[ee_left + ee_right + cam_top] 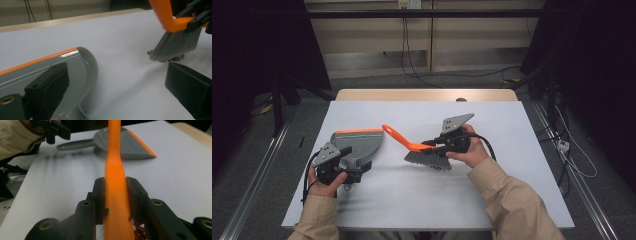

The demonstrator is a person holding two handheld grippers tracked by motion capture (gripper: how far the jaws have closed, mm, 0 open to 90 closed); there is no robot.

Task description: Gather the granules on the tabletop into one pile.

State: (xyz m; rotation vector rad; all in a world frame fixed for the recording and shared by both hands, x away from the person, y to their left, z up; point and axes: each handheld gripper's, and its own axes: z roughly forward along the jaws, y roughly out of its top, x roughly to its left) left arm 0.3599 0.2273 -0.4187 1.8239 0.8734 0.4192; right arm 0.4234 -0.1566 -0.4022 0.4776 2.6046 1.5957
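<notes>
High view: white bench [422,200]. Right tool [438,143] clenched on the orange handle of a hand brush [424,152], bristles down on the bench about mid-table. Grey dustpan [357,145] with an orange lip lies to the left, lip facing away from the person, well apart from the brush. Left tool [343,165] sits at the pan's handle end; whether it grips cannot be told from here.

Left gripper view: one jaw over the pan's grey wall [87,65], the other standing out over bare bench [120,45]. The jaws stand wide and nothing is pinched between them, so released. Small reddish crumbs [172,59] lie under and beside the bristles [175,45], still on the bench, none in the pan.

Right gripper view: both pads pressed flat on the orange handle [115,195], firm hold. Pan [125,143] lies ahead across open bench.

Judgement: sweeping is under way but early. Debris gathered at the brush; the crossing to the pan lip and the push in are left.
</notes>
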